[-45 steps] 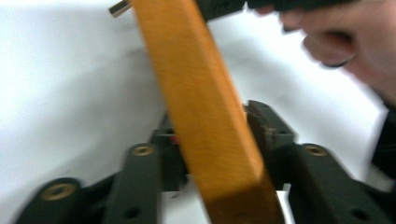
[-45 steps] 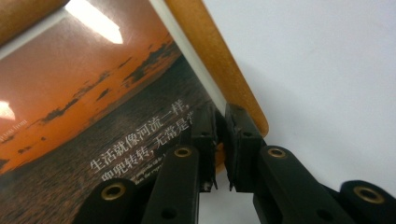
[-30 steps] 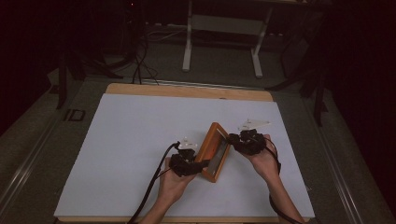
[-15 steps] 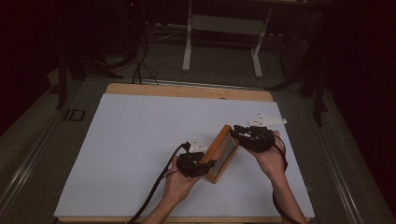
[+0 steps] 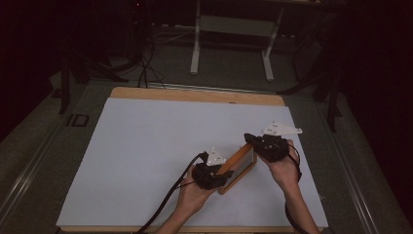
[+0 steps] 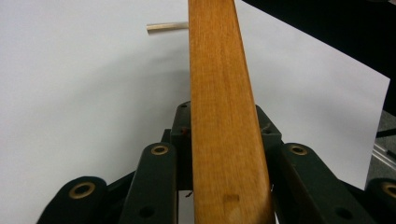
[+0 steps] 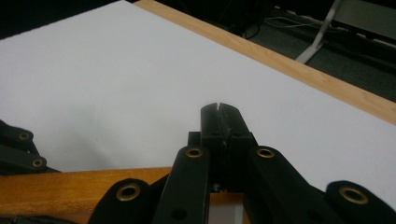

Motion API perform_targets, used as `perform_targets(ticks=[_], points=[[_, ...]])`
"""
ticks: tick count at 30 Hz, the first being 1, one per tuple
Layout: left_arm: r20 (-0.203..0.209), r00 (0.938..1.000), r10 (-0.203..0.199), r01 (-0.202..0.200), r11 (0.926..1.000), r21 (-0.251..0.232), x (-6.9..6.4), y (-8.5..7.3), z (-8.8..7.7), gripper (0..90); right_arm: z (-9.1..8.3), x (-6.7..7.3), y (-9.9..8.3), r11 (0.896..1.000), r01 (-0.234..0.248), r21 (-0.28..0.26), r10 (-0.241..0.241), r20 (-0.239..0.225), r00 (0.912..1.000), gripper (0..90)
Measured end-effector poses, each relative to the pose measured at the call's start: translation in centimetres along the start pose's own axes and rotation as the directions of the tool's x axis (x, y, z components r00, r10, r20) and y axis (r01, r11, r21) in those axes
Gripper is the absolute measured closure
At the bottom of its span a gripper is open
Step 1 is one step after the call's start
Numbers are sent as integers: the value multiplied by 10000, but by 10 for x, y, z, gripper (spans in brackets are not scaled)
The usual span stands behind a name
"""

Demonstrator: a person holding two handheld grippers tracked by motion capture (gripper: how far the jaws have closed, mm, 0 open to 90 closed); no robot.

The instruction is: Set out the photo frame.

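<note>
High view: we are holding the wooden frame (image 5: 237, 165) tilted above the white worktop (image 5: 146, 146), left gripper (image 5: 214, 174) jaws clamped on its near end, right gripper (image 5: 253, 141) jaws closing on the far end. Lifting seems underway; placing remains.

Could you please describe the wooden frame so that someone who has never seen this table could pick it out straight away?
Start at the white sheet covering the wooden table, then go to its near right part, where the two hands meet. The wooden picture frame is between them, with the left tool at its near end and the right tool at its far end. It is the only orange-brown rectangle on the sheet.
</note>
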State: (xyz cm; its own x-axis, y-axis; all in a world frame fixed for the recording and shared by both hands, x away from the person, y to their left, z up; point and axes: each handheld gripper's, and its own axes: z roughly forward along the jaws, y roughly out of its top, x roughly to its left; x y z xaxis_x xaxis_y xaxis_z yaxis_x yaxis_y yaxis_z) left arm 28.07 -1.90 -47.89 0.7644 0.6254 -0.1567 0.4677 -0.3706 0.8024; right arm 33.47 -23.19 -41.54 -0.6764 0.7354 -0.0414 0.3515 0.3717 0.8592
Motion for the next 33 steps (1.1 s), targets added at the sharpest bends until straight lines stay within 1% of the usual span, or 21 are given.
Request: perform_targets(ticks=[2,4,6,11,13,15,17,18,19,20,23,26,28,30,33], points=[[74,9999,81,-81,10000,47,-1,-1,1,703,-2,0,-3,10000,29,39,-29,56,10000,896],[25,9996,268,-268,9996,6,-3,-2,1,705,-5,-1,-7,10000,-21,29,21,79,10000,897],[39,9993,363,-363,9993,-50,-4,-3,0,706,-9,-1,-12,9999,-77,71,76,91,9999,896],[-44,9985,546,-547,9984,-132,-8,-4,1,705,-12,2,-25,9996,-25,295,22,100,9999,897],[-71,9981,606,-607,9980,-151,-9,-5,1,704,-13,1,-30,9994,-86,331,83,90,9999,898],[-16,9981,624,-624,9979,-194,-10,-5,1,700,-14,1,-33,9994,-245,237,244,53,9997,898],[183,9987,475,-468,9982,-365,-10,-7,1,684,-16,1,-35,9994,-286,190,285,70,9996,899],[421,9986,317,-297,9984,-473,-9,-9,1,661,-17,1,-35,9995,-280,168,279,71,9996,899],[529,9983,251,-216,9976,-662,-9,-12,1,607,-18,1,-37,9993,-337,136,337,46,9994,899],[558,9980,307,-265,9968,-749,-9,-14,1,577,-19,1,-38,9991,-405,93,404,23,9992,899],[529,9983,243,-191,9951,-972,-10,-23,0,501,-21,-1,-40,9988,-482,19,483,-57,9988,899],[437,9988,226,-174,9933,-1144,-9,-32,-3,482,-22,-1,-41,9987,-501,-33,501,-71,9987,899],[355,9993,147,-107,9939,-1098,-8,-38,-3,482,-22,-1,-41,9987,-514,-51,513,-76,9987,899],[336,9994,104,-72,9956,-937,-7,-45,-2,491,-22,-1,-41,9986,-531,-30,530,-74,9986,899],[289,9995,161,-142,9977,-662,-6,-52,2,538,-21,-1,-41,9982,-596,-61,595,-82,9982,899]])
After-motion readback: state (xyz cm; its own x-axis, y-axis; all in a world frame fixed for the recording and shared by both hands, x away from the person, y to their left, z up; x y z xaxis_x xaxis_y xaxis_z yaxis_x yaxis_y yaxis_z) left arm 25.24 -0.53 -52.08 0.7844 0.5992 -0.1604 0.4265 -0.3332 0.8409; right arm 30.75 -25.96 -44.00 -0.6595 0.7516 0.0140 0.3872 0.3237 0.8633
